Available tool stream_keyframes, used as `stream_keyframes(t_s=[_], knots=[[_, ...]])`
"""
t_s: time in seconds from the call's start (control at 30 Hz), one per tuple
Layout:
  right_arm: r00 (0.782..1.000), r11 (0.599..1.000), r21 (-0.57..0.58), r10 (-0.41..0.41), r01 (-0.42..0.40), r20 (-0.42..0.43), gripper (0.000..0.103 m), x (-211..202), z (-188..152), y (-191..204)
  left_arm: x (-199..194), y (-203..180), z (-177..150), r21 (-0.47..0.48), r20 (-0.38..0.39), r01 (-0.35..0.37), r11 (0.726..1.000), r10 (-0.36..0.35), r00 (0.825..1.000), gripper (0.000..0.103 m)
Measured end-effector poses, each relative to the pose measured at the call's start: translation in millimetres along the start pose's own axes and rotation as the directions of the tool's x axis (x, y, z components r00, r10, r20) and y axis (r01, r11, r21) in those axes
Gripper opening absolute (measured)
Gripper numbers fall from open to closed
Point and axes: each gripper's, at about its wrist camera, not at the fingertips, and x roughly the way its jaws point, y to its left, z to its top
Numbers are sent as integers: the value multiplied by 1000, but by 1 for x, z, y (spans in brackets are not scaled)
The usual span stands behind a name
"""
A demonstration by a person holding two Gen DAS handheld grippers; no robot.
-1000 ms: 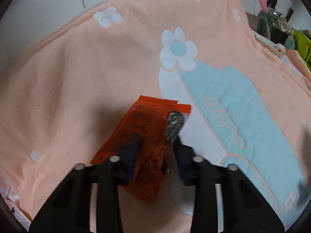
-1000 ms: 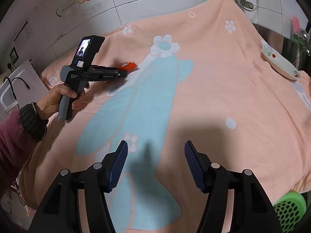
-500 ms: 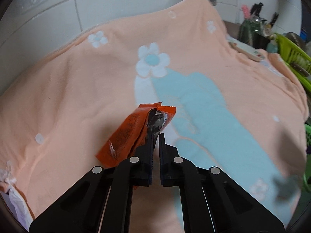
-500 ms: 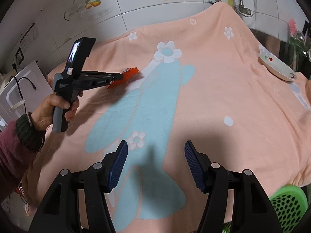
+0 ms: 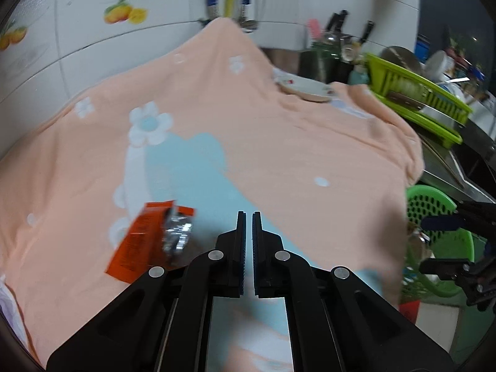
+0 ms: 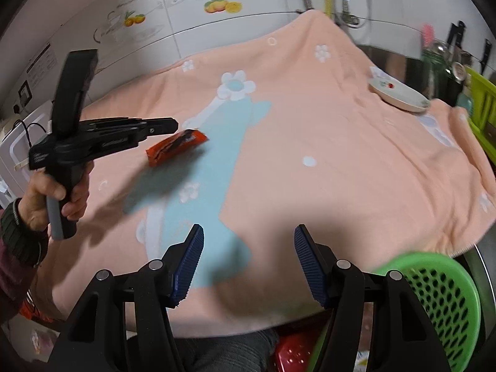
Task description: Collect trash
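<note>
While left gripper (image 5: pixel 248 217) closed empty, orange wrapper (image 5: pixel 145 241) lying beside.

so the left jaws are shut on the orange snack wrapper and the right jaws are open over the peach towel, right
Not quite. The left gripper is shut, but on nothing: the orange foil snack wrapper lies loose on the peach flowered towel, off to the side of the jaws, as the left wrist view shows. The right gripper is indeed open over the towel.
</note>
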Motion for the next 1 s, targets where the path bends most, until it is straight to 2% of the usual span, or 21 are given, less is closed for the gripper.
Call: stream_keyframes(t_s=[0.13, 0.27, 0.33, 0.37, 0.4, 0.43, 0.57, 0.63, 0.7, 0.83, 0.87, 1.0], knots=[[1000, 1000, 22, -17, 17, 6, 59, -16, -12, -12, -3, -5, 0, 16, -5, -11, 1000, 11, 1000, 2], [1000, 998, 49, -30, 29, 8, 59, -22, -19, -25, -4, 9, 2, 22, -15, -61, 998, 62, 998, 7], [1000, 998, 67, -19, 19, 8, 59, -22, -21, -28, -3, 21, 2, 11, -21, -76, 997, 77, 997, 20], [1000, 997, 77, -13, 13, 7, 59, -21, -22, -30, -2, 27, 1, 10, -25, -79, 997, 79, 997, 35], [1000, 997, 80, -11, 10, 5, 59, -20, -22, -30, -2, 30, 0, 11, -28, -82, 997, 82, 996, 53], [1000, 997, 80, -10, 9, 3, 59, -19, -21, -29, -1, 36, -2, 14, -26, -110, 994, 110, 994, 59], [1000, 998, 63, -2, 2, -8, 59, -12, -18, -22, 10, 53, -5, 46, -47, -124, 991, 126, 991, 75], [1000, 998, 60, 3, -2, -16, 59, -6, -15, -19, 18, 61, -6, 55, -62, -131, 990, 135, 989, 78], [1000, 998, 59, 11, -10, -22, 59, 0, -11, -16, 26, 70, -7, 49, -77, -129, 990, 132, 988, 89], [999, 999, 43, 25, -23, -38, 59, 14, -2, -7, 46, 90, -8, 31, -108, -103, 994, 106, 989, 92], [999, 999, 38, 29, -27, -43, 59, 19, 1, -4, 51, 93, -8, 32, -118, -89, 995, 92, 989, 95], [997, 999, 24, 38, -37, -60, 59, 32, 9, 4, 72, 105, -11, 26, -156, -82, 996, 85, 984, 96]])
